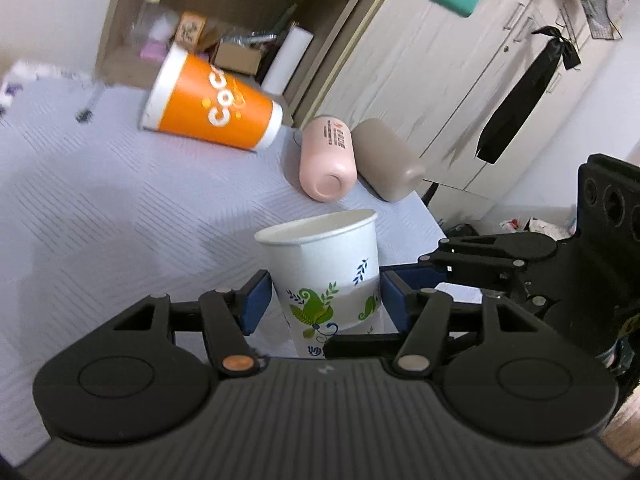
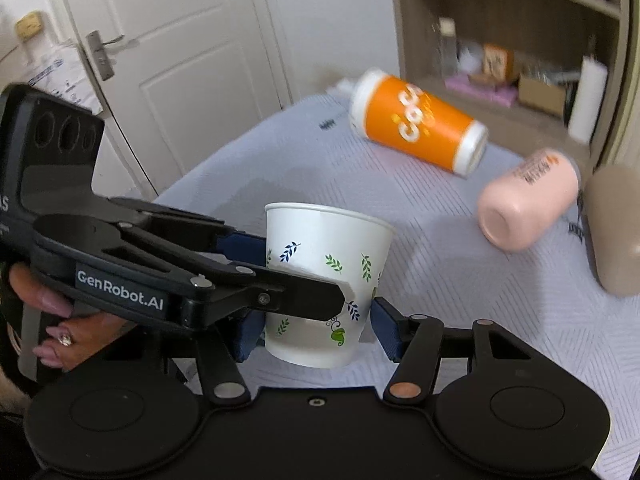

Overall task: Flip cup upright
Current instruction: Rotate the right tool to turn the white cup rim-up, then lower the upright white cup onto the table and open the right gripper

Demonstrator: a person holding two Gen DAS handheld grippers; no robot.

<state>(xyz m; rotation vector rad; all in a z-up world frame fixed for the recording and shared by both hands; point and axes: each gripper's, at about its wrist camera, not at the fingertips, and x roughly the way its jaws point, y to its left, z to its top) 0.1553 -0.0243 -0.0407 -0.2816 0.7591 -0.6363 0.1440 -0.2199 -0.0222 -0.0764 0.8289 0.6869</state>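
Both sets of fingers, my left [image 1: 326, 300] and my right [image 2: 318, 328], pinch the upright leaf-print paper cup [image 1: 324, 268] over the lilac bench [image 1: 120, 200], near three toppled cups.

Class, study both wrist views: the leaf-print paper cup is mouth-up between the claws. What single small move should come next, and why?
Probably lower the white leaf-print cup the last bit onto the lilac cloth, then let go. It is already mouth-up, but tilted, its base seemingly just off the cloth. Both the left claw and the right claw bracket it. The orange cup lies on its side.
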